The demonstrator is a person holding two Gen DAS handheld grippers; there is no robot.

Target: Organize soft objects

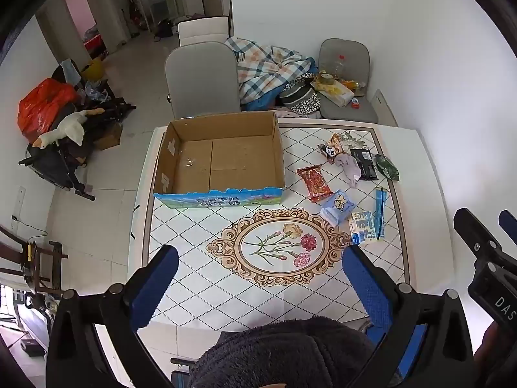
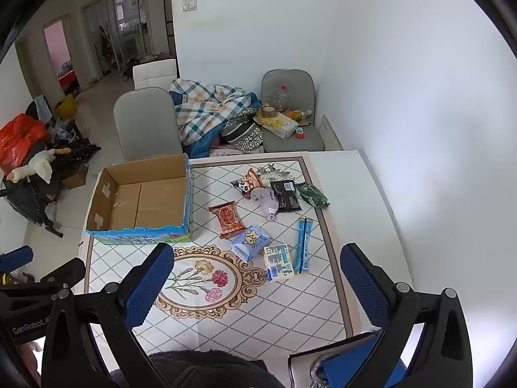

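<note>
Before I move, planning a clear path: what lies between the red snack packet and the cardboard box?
Only bare tabletop between red snack packet and cardboard box, in both wrist views.

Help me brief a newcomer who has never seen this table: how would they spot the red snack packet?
Start at the open cardboard box on the tiled table. Just right of the box's near corner lies the red snack packet, flat and by itself. It is the only red wrapper, nearer the box than the pale blue pack beside it.

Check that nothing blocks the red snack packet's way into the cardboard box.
Nothing visible does. The red snack packet lies on bare table just right of the cardboard box, whose top is open. Only the box's own right wall stands between them, so lift over it.
</note>
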